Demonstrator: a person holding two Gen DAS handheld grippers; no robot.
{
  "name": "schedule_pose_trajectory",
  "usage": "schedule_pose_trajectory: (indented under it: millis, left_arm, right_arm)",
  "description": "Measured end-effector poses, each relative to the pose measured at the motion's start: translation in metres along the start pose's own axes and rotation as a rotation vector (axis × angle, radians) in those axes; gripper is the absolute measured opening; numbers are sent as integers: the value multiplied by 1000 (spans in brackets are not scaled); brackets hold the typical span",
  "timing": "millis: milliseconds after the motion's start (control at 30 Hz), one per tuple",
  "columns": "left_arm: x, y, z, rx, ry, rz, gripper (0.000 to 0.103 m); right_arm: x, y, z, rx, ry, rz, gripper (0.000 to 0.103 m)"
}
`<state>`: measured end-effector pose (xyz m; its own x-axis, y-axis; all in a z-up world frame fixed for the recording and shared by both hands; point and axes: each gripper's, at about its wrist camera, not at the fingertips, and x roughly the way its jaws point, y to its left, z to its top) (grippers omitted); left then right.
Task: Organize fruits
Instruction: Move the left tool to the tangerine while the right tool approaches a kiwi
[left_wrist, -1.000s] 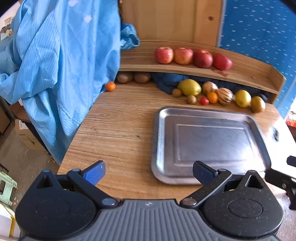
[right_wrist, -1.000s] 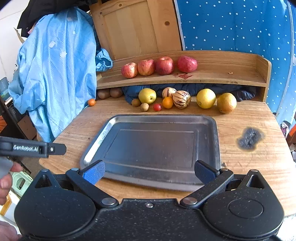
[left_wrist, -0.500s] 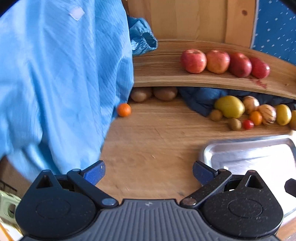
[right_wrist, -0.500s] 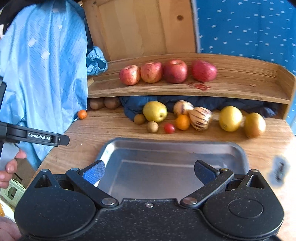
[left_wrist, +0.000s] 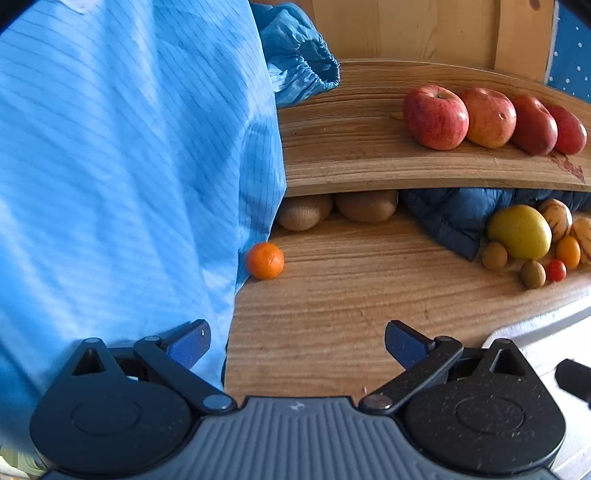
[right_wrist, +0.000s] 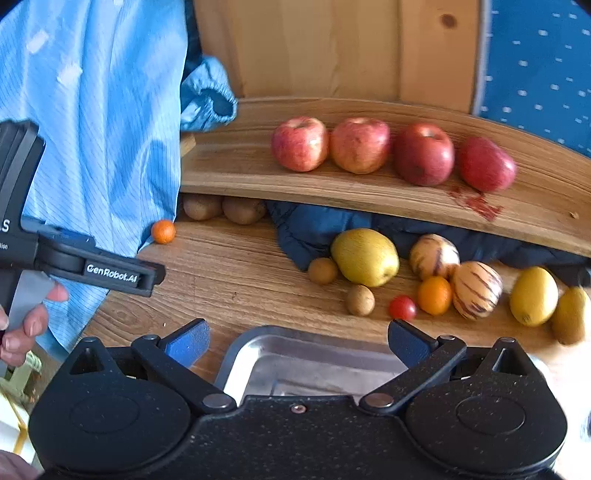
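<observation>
A small orange (left_wrist: 265, 260) lies on the wooden table by the blue coat, straight ahead of my open left gripper (left_wrist: 297, 341). Two kiwis (left_wrist: 365, 205) sit under the shelf behind it. Several red apples (right_wrist: 360, 145) line the shelf. On the table stand a yellow-green pear (right_wrist: 365, 256), striped melons (right_wrist: 476, 290), a second orange (right_wrist: 434, 295), a cherry tomato (right_wrist: 402, 307), small brown fruits (right_wrist: 360, 300) and lemons (right_wrist: 533, 296). My right gripper (right_wrist: 297, 341) is open over the steel tray's (right_wrist: 295, 354) far left corner, with nothing held.
A blue coat (left_wrist: 122, 166) hangs over the table's left edge, touching the small orange. A dark blue cloth (right_wrist: 314, 229) is stuffed under the shelf (right_wrist: 236, 173). A hand (right_wrist: 26, 325) holds the left gripper's body (right_wrist: 110, 275) at the left of the right wrist view.
Both grippers have moved forward toward the fruit. The left one swung left off the tray toward the small orange; the right one advanced to the tray's far edge. Both stayed open.
</observation>
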<state>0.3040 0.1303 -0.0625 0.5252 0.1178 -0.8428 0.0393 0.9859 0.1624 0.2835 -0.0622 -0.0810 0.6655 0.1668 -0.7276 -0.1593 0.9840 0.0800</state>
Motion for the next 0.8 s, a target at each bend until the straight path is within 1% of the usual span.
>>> schedule_pose_trajectory:
  millis: [233, 433, 633, 800]
  left_arm:
    - [20, -3, 13, -3, 11, -19, 102]
    - [33, -8, 22, 7, 23, -24, 102]
    - [44, -11, 28, 10, 41, -33, 102]
    - [51, -12, 30, 11, 46, -62, 102]
  right_arm:
    - [29, 3, 16, -37, 38, 20, 102]
    - [44, 3, 24, -51, 45, 38, 102]
    - [52, 5, 27, -48, 41, 60, 98]
    - [59, 8, 28, -51, 50, 70, 90]
